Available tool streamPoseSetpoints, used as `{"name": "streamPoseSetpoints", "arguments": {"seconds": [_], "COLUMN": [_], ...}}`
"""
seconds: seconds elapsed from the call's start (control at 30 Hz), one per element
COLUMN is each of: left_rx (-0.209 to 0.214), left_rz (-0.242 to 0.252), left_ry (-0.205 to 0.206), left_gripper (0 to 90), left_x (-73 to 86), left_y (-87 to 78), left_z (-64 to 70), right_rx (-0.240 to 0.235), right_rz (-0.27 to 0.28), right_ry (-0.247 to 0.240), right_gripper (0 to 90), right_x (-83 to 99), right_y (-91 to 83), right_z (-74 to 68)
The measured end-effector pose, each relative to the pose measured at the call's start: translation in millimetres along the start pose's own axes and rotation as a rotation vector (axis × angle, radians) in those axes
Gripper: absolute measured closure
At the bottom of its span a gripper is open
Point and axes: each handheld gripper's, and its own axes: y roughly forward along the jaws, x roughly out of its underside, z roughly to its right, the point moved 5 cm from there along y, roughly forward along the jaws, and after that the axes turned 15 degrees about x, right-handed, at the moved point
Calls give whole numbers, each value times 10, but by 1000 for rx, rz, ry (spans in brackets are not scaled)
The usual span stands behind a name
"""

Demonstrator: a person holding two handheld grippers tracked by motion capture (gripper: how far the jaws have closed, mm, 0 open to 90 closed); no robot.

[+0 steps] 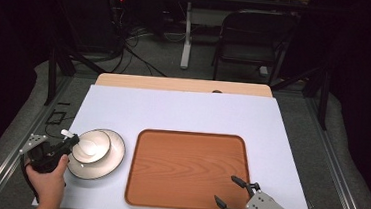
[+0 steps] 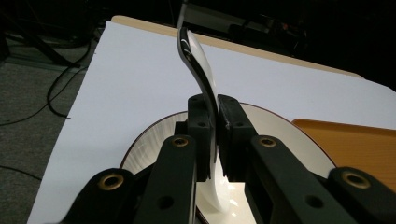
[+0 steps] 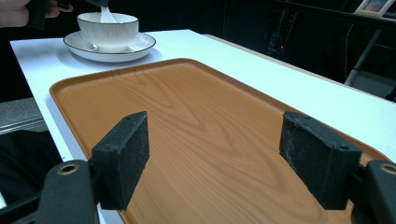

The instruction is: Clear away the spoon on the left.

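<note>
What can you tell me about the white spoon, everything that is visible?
The spoon is white and glossy, ceramic by its look, with a curved handle. The left claw is shut on that handle. Its scoop end rests inside the white ribbed bowl, which stands on a dark-rimmed plate left of the wooden tray.

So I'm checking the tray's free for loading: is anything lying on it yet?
No, the wooden tray is bare; the bowl sits on its plate beside it.

Lighting: overhead, bright on white table (image 1: 183,109); surroundings dark. Glare on bowl (image 3: 108,29); near jaws blurred.
</note>
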Motion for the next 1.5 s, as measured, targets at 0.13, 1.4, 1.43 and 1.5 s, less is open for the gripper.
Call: {"name": "streamPoseSetpoints", "arguments": {"seconds": [0.13, 1.4, 1.43, 1.5], "left_rx": [7, -4, -4, 0], "left_rz": [0, -63, -65, -71], "left_ry": [4, 179, 179, 183], "left_gripper": [855, 855, 855, 856], "left_x": [-4, -454, -456, -462], "left_y": [1, -81, -79, -74], "left_z": [21, 474, 477, 491], "right_rx": [0, 1, 1, 1], "right_rz": [0, 6, 7, 6], "right_ry": [-2, -5, -6, -6], "right_gripper": [239, 239, 239, 239], "right_x": [-1, -6, -6, -4], "right_y": [0, -6, -5, -5], "right_z": [0, 4, 4, 3]}}
